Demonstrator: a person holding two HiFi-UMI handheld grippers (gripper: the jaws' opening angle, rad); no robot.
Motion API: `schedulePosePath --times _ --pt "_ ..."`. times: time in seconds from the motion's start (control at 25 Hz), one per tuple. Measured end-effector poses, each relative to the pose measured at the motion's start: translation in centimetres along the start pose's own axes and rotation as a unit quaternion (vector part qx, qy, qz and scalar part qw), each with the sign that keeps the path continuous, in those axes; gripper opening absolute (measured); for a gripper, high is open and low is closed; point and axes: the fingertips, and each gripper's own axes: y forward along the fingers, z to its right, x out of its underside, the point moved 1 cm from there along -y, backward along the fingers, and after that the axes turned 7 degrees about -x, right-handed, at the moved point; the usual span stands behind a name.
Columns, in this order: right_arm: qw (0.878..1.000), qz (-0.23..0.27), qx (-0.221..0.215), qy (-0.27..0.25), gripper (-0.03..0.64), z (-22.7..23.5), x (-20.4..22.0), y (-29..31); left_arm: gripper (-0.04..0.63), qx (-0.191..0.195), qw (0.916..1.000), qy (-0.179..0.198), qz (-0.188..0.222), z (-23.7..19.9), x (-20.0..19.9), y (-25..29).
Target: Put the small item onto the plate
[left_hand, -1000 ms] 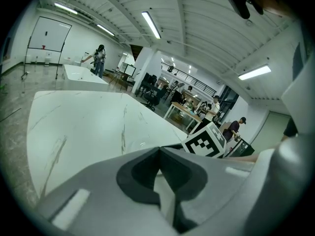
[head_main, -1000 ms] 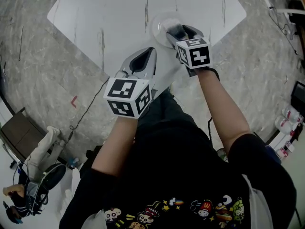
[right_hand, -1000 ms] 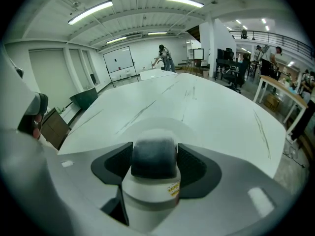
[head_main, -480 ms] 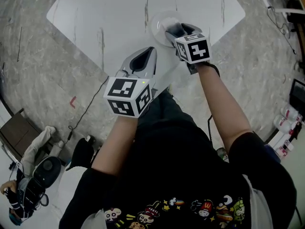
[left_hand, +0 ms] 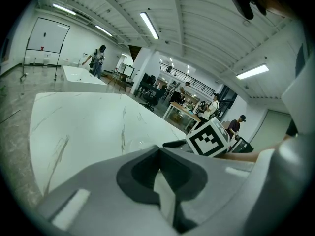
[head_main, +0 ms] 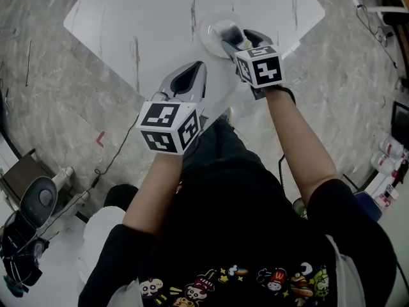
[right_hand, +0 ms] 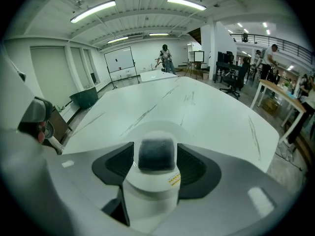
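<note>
White marbled surface (head_main: 153, 18) seen from above, with a pale round plate (head_main: 214, 32) near its front edge. A person in a dark shirt holds a claw in each hand, arms stretched forward.

The right claw (head_main: 238, 41) reaches over the plate's near side. Its own view shows the right claw (right_hand: 156, 165) clamped on the small item (right_hand: 152, 191), a white cylinder with a dark, fuzzy-looking top, squeezed upright between the two dark pads (right_hand: 197, 167). The plate (right_hand: 142, 128) lies just beyond and beneath the item; whether the item touches it cannot be told.

The left claw (head_main: 190, 80) hangs over the surface's near edge, left of the plate and apart from it. In its own view the left claw (left_hand: 158, 150) has its jaws pressed together with nothing between them, and the right claw's marker cube (left_hand: 209, 137) shows just ahead.
</note>
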Motion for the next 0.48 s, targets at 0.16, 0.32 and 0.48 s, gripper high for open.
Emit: schedulePosePath --times 0.16,0.32,0.48 --pt "0.999 0.049 0.017 0.007 0.174 -0.2 -1.1 -3.0 0.000 -0.001 1.0000 0.008 0.003 0.7 0.1 -0.7" --pt "0.992 0.123 0.024 0.004 0.020 -1.1 -2.5 -7.1 0.000 -0.002 0.9998 0.019 0.009 1.7 0.1 -1.9" --pt "0.984 0.179 0.012 -0.006 0.020 -2.8 -3.8 -11.1 0.000 -0.004 0.9993 0.033 0.016 2.4 -0.2 -2.9"
